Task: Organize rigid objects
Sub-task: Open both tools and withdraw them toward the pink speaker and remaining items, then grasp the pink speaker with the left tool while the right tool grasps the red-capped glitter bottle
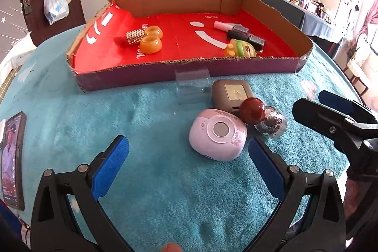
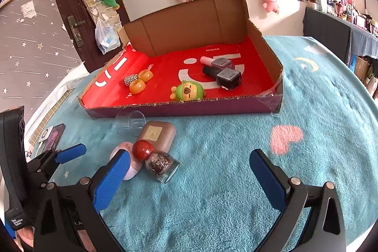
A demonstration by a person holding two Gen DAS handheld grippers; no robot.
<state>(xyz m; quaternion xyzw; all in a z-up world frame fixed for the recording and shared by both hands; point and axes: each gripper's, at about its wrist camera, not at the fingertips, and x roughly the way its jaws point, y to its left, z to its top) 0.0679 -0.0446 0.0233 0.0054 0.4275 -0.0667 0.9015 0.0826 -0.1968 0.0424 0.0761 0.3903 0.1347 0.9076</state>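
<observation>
A cardboard tray (image 1: 151,67) (image 2: 189,108) with a red floor holds two orange rings (image 1: 150,44), a studded block (image 1: 135,37), a green toy (image 1: 241,49) (image 2: 189,91) and two nail polish bottles (image 1: 245,36) (image 2: 224,77). On the blue towel in front lie a pink round device (image 1: 218,137), a brown case (image 1: 232,93) (image 2: 157,136), a glitter bottle with a red ball cap (image 1: 262,116) (image 2: 156,158) and a clear cup (image 1: 192,86) (image 2: 130,123). My left gripper (image 1: 189,152) is open beside the pink device. My right gripper (image 2: 189,169) is open, right of the glitter bottle.
A phone (image 1: 13,160) (image 2: 53,136) lies at the towel's left edge. A door (image 2: 78,4) and wall with hanging bags stand behind the tray. A cluttered side table (image 1: 314,8) is at the far right. A pink heart patch (image 2: 285,137) marks the towel.
</observation>
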